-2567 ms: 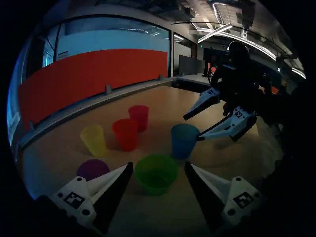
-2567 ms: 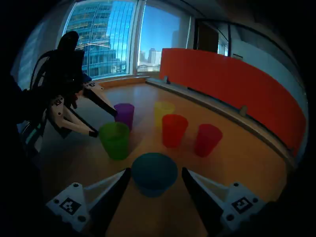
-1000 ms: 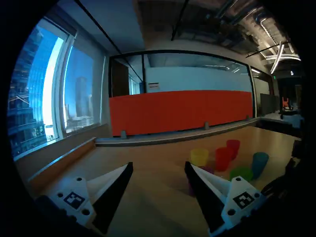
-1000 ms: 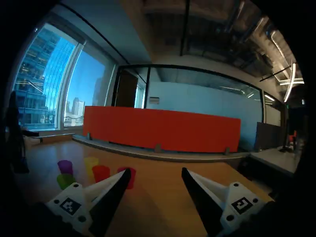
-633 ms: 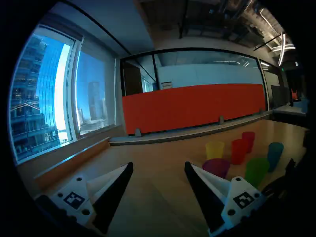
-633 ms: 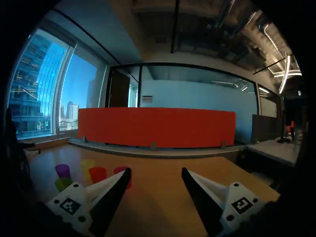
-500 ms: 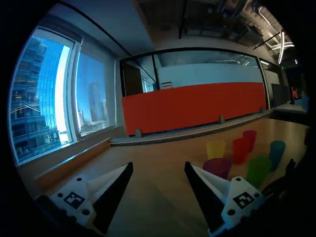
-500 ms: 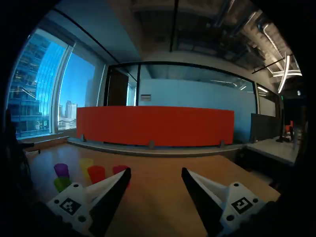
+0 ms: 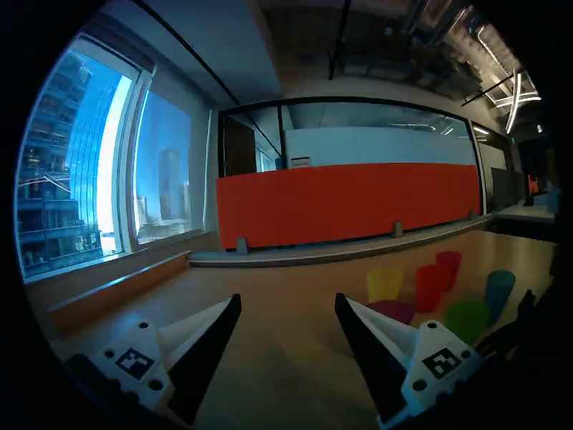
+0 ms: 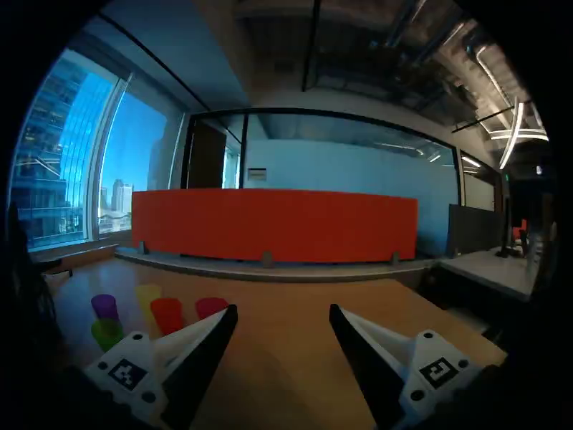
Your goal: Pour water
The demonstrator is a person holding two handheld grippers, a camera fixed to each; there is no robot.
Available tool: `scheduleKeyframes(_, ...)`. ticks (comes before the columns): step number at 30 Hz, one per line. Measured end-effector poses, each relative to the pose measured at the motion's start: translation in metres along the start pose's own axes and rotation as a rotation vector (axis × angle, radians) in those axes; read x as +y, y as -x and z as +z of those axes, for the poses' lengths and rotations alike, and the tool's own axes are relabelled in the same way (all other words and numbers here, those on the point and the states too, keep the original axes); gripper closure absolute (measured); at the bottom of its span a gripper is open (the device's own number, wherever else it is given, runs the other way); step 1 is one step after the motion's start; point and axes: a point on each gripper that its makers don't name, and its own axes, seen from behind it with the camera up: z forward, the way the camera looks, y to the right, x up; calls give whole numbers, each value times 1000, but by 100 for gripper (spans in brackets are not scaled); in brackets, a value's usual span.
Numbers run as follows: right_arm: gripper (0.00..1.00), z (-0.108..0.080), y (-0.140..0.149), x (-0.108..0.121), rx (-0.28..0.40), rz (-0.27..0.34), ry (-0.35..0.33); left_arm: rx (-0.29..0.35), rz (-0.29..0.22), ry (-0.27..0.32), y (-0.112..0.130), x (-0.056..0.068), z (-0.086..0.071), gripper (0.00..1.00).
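The wooden table (image 9: 286,304) bears a close cluster of upright plastic cups: a yellow cup (image 9: 384,283), a red cup (image 9: 430,287), a pink cup (image 9: 450,264), a blue cup (image 9: 499,290), a green cup (image 9: 467,319) and a purple cup (image 9: 395,308).

Left gripper view, 4 o'clock: the purple cup (image 9: 392,309) is mostly behind a finger (image 9: 372,344) of your left gripper (image 9: 286,297), so you only get its rim. The green cup (image 9: 467,317) loses its base behind the same finger. The blue cup (image 9: 499,285) has a base too dim to trace.

Right gripper view, 8 o'clock: the pink cup (image 10: 209,306) and red cup (image 10: 166,313) are cut off low by a finger (image 10: 200,347) of your right gripper (image 10: 283,307). What's in any cup is too small to tell. The dark shape (image 10: 25,301) at 9 o'clock is unreadable.
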Motion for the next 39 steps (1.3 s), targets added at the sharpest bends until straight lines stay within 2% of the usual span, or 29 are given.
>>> scheduleKeyframes(17, 1, 0, 0, 0, -10, 5, 5, 1, -52, 33, 9, 18, 1, 3)
scheduleKeyframes(39, 1, 2, 5, 2, -16, 14, 12, 9, -82, 55, 13, 7, 9, 3)
